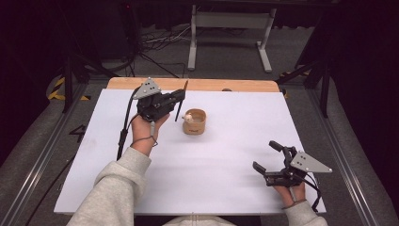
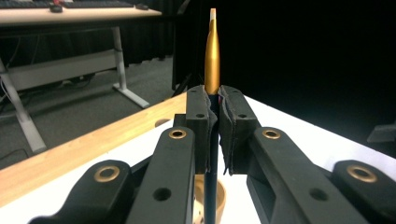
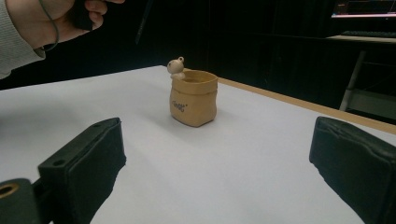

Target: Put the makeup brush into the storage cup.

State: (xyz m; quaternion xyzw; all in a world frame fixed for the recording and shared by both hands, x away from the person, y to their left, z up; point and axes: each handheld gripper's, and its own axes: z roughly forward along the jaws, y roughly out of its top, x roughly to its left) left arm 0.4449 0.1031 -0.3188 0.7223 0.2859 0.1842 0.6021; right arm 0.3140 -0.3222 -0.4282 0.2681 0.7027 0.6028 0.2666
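So the left gripper (image 1: 180, 100) has its jaws clamped tight on a pen (image 2: 212, 56), dark barrel with a gold tapered end, standing pretty much upright and held just left of the little tan sack-shaped pot (image 1: 195, 121). The pot sits mid-surface on the white surface (image 1: 226, 179) with a tiny pale figure (image 3: 176, 66) perched on its rim. The right gripper (image 1: 269, 158) is well apart, down near the front edge, jaws spread wide, holding nothing.
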